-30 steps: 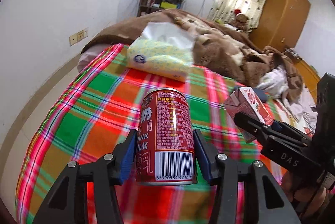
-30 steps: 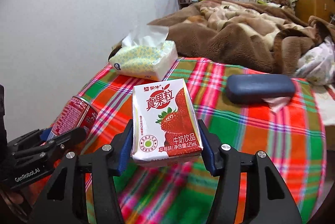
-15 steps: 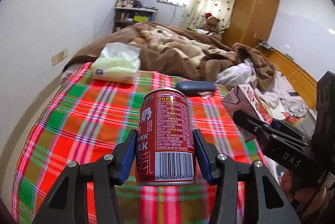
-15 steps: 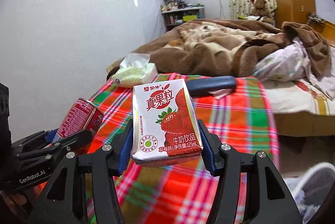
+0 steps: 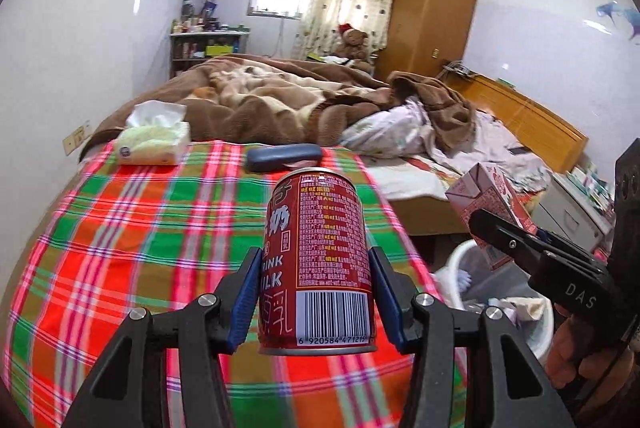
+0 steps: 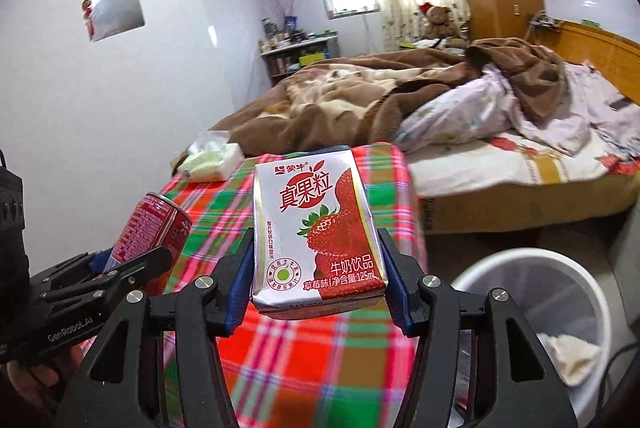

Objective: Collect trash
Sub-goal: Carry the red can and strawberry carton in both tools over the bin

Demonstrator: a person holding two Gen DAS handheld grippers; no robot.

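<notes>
Above plaid bedding, left tool (image 5: 316,302) clamps "MILK" can (image 5: 316,260), right tool (image 6: 318,276) clamps "125mL" carton (image 6: 316,232)

Tissue pack (image 5: 153,140) and dark case (image 5: 283,156) on plaid cloth (image 5: 132,240).

Two handheld grippers were in view, the left gripper (image 5: 316,302) and the right gripper (image 6: 318,278), and each clamped one item: one red drink can (image 5: 318,260) and one strawberry milk carton (image 6: 316,232). One white waste bin (image 6: 560,292) stood on the floor and held at least one crumpled tissue (image 6: 570,350). On one plaid blanket (image 5: 132,228) lay one tissue pack (image 5: 154,139) and one dark blue case (image 5: 282,156). One teddy bear (image 5: 354,41), one wooden wardrobe (image 5: 432,15) and one cluttered shelf unit (image 5: 204,47) stood at the back.
</notes>
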